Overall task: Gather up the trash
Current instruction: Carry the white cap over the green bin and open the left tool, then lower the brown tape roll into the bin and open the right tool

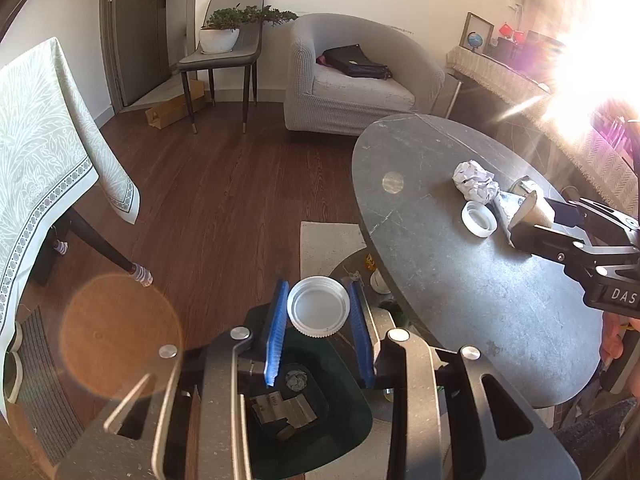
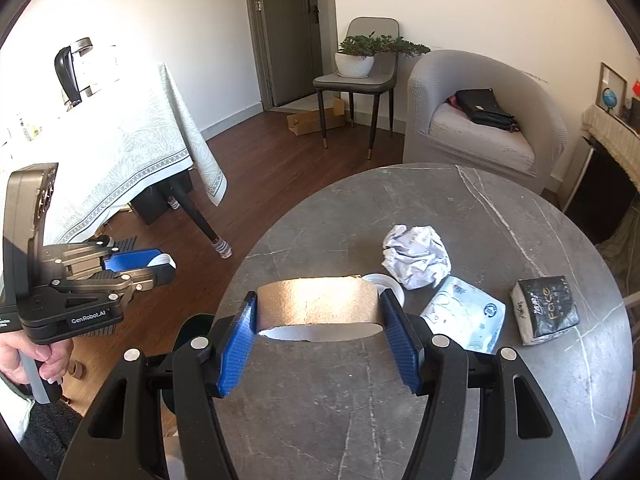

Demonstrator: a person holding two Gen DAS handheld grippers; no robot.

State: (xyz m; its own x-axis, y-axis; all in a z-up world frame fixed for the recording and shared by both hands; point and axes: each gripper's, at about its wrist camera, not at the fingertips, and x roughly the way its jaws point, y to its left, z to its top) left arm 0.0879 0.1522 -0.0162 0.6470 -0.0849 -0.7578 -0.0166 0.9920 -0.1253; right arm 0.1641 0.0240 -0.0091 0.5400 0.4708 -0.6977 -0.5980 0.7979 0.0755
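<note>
My left gripper (image 1: 319,312) is shut on a white plastic lid (image 1: 319,307) and holds it above a dark green trash bin (image 1: 348,412) on the floor; the bin holds cardboard scraps and a paper ball. My right gripper (image 2: 318,316) is shut on a brown cardboard tape ring (image 2: 318,307) above the round grey table (image 2: 500,208). On the table lie a crumpled white paper ball (image 2: 416,255), a second white lid (image 1: 479,219), a light blue tissue pack (image 2: 466,314) and a black tissue pack (image 2: 546,309). The left gripper (image 2: 162,266) also shows in the right wrist view.
A grey armchair (image 2: 480,120) with a black bag stands behind the table. A chair with a potted plant (image 2: 360,60) stands by the door. A table with a pale green cloth (image 2: 120,152) is at the left. A cardboard box (image 2: 316,120) lies on the wooden floor.
</note>
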